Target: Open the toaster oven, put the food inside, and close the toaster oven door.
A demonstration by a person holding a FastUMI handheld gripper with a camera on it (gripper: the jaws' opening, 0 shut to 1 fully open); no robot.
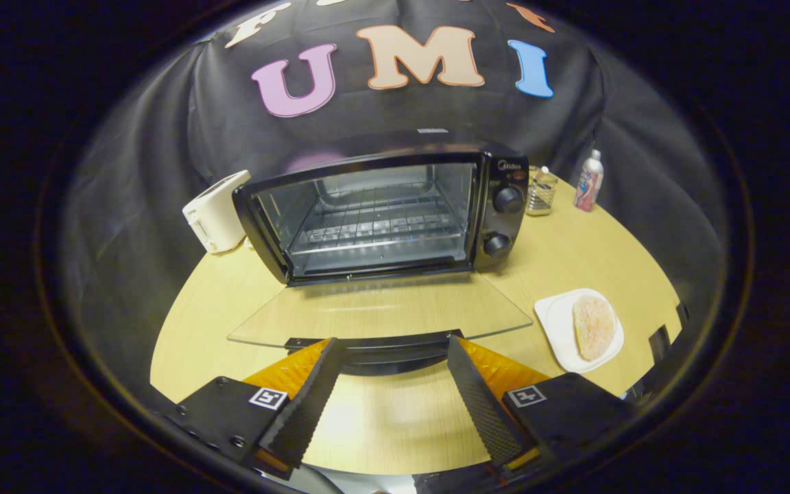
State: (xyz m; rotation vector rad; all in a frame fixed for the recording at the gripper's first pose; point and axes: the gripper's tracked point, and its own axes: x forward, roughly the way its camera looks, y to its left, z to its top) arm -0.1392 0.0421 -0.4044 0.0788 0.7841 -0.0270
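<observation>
My hand-held gripper (391,351) is spread wide, holding nothing, fingertips at the handle of the black toaster oven's (395,213) lowered glass door (381,312). The round toasted bread (594,326) sits on a white square plate (558,329) on the wooden tabletop (573,254), off to my right.

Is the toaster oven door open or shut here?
Open. The glass door lies folded flat on the table, its handle at the open gripper fingertips; the rack inside is bare.

claw (389,343) level, fingers spread — empty
</observation>
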